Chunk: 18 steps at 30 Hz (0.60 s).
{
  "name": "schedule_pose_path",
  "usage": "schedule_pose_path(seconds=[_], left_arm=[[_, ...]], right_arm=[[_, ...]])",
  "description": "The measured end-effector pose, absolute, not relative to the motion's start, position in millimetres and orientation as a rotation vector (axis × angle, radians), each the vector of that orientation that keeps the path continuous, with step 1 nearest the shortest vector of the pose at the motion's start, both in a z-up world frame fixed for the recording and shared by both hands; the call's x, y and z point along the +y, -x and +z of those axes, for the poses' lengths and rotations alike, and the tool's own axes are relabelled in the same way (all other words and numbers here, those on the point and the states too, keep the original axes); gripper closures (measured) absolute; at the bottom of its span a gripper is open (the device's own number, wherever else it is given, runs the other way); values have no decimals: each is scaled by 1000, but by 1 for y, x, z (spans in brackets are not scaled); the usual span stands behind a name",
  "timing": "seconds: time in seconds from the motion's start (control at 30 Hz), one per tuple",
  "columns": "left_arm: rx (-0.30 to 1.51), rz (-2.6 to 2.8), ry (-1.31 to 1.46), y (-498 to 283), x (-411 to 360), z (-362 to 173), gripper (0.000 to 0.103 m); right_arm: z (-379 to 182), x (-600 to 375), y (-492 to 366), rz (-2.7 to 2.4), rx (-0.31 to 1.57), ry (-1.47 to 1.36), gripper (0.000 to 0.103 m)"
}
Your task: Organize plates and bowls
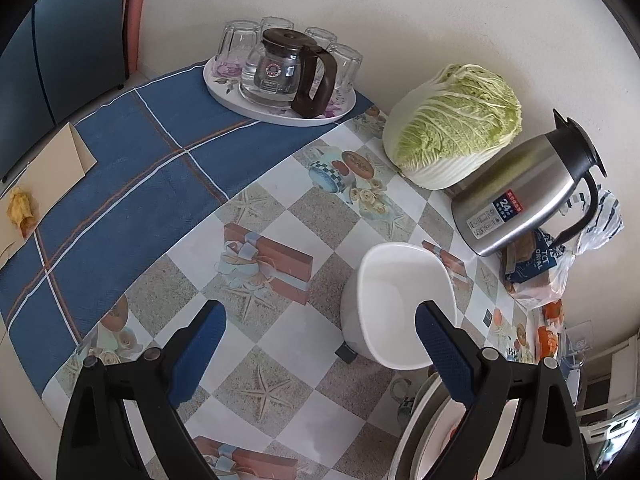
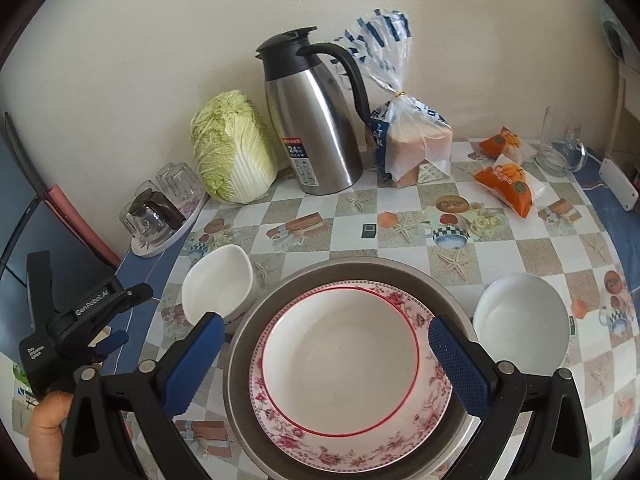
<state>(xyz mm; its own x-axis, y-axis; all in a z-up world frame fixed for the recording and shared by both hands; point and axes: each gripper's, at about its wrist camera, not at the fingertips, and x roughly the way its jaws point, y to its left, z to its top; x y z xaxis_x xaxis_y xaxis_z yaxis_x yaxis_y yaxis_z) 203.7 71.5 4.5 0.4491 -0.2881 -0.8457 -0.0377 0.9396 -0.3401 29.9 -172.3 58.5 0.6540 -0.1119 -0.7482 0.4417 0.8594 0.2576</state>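
Plates: floral plate (image 2: 352, 364) lies nested in a grey metal dish (image 2: 240, 344), at the near edge of the table (image 2: 400, 208), centred under the right gripper.
Bowls: one white bowl (image 2: 218, 288) sits just left of the dish; a second white bowl (image 2: 522, 322) sits just right of it. Both are apart from the stack and empty.
Right gripper (image 2: 324, 354): jaws wide, holding nothing, hovering over the floral plate.
Left gripper (image 1: 320, 344): jaws wide, empty, with the left-hand bowl (image 1: 400, 304) just ahead of its right finger.
Step in hand: judged as the approach to a bowl; neither has been gathered yet.
Next move: likely to straddle a bowl rim with one finger inside, close, then lift it onto the plate.
Clutter: steel flask (image 2: 316, 120) and cabbage (image 2: 232, 148) stand at the far edge, well apart.
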Motion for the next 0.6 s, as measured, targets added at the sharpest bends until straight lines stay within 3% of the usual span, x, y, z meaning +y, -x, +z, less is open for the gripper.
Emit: schedule_pose_path(seconds=[0.6], left_arm=[[1106, -165, 441, -239, 84, -22, 7]], right_arm=[[63, -137, -141, -251, 946, -375, 1]])
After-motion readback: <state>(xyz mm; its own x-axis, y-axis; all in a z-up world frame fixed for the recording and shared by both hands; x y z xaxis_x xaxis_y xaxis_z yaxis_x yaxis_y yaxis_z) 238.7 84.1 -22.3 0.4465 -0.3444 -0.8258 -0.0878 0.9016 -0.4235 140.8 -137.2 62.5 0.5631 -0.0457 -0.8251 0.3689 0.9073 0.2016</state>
